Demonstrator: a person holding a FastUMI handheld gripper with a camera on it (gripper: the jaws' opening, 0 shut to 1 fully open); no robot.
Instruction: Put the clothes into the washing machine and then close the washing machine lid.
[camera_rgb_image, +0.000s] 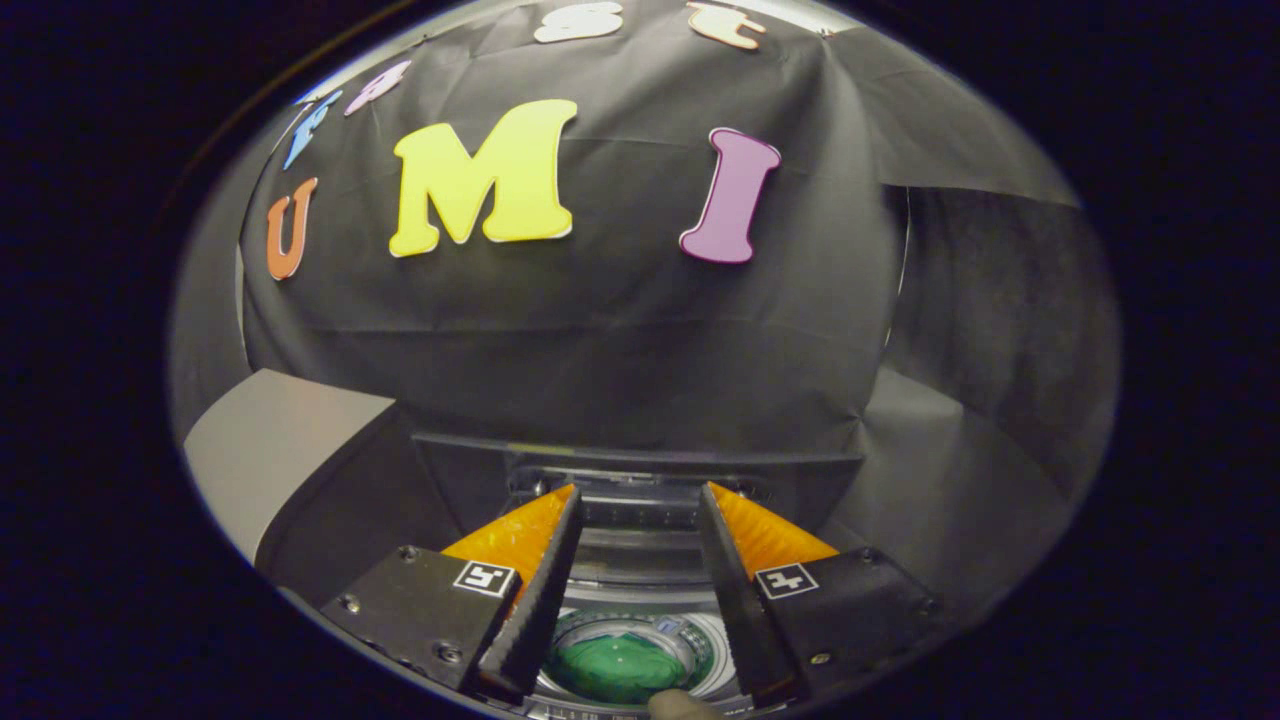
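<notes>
Claw (640, 495) open, fingers spread, gripping nothing. Washer (640, 560) below, lid (640, 455) raised at 12 o'clock beyond the tips. Green clothes (615, 670) lie in the drum (700, 640) between the fingers, at 6 o'clock.

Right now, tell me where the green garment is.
In the gripper view, the green garment lies inside the washing machine drum, below and between the fingers of the open gripper, which holds nothing.
</notes>
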